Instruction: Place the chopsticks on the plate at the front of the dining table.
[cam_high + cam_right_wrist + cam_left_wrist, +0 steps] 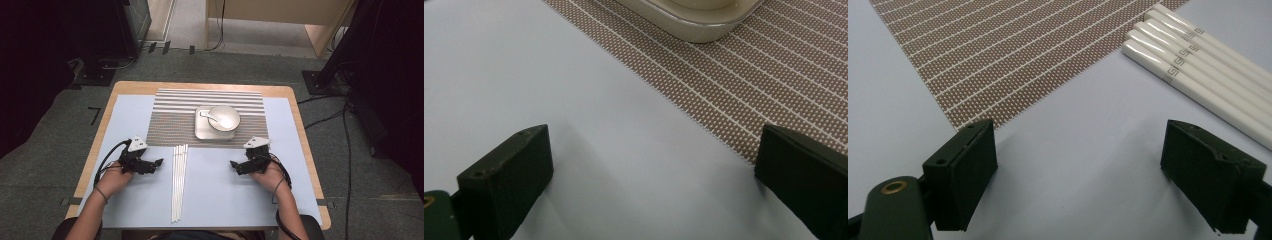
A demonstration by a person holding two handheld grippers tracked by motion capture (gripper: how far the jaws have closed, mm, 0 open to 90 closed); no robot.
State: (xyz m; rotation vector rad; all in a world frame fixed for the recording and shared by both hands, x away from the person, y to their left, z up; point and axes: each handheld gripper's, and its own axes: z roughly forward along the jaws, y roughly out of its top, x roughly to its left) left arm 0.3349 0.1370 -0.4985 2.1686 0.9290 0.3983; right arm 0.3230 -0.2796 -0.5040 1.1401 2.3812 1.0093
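Several white chopsticks point(178, 180) lie side by side on the pale blue table cover, running front to back; their decorated ends point(1193, 65) show at the upper right of the left gripper view. A square metal tray point(205, 131) sits on the striped brown placemat point(170, 120) and holds a bowl point(225, 117) with a white spoon point(210, 116). My left gripper point(159, 162) rests open just left of the chopsticks, nothing between its jaws point(1078, 170). My right gripper point(233, 164) rests open to their right, below the tray, whose rim point(694, 25) shows ahead of it.
The pale blue cover point(225, 190) spreads over the wooden table point(295, 107). Cables trail from both grippers over the person's wrists. Dark equipment stands and floor cables surround the table.
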